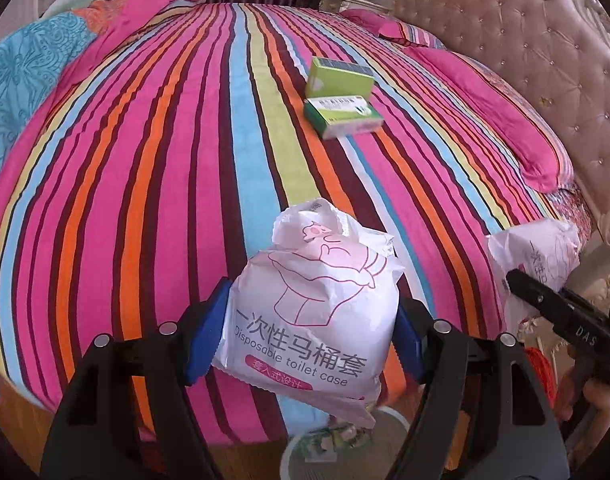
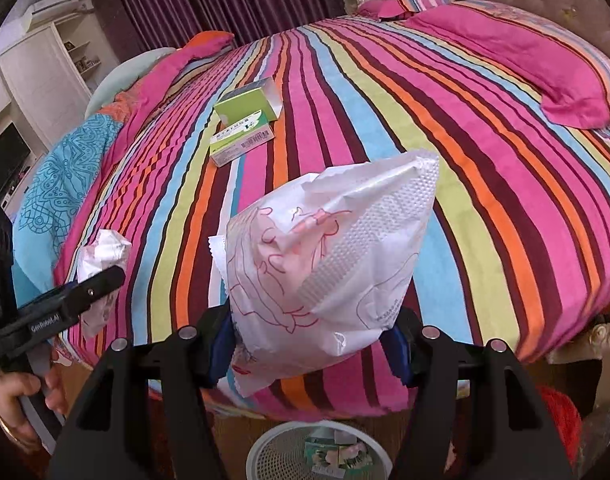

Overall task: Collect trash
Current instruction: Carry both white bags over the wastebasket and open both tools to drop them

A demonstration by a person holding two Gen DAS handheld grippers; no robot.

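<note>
My left gripper (image 1: 307, 340) is shut on a white "Disposable toilet case" packet (image 1: 317, 300), its blue pads pressing both sides. In the right wrist view my right gripper (image 2: 309, 346) is shut on a second crumpled white packet (image 2: 325, 248). Each gripper also shows in the other's view: the right gripper (image 1: 517, 280) with its packet (image 1: 545, 252), and the left gripper (image 2: 109, 280) with its packet (image 2: 103, 252). Both hang over the near edge of the striped bed (image 1: 145, 160). A white mesh wastebasket (image 2: 265, 452) stands on the floor below, with some trash inside. Two green boxes (image 1: 339, 78) (image 1: 345, 118) lie mid-bed.
Pink pillows (image 1: 505, 120) lie along the tufted headboard (image 1: 525, 32). A blue patterned blanket (image 1: 13, 80) is bunched at the left. A person's hand (image 2: 13, 400) holds the left gripper's handle. A cabinet and screen (image 2: 5, 164) stand beyond the bed's left side.
</note>
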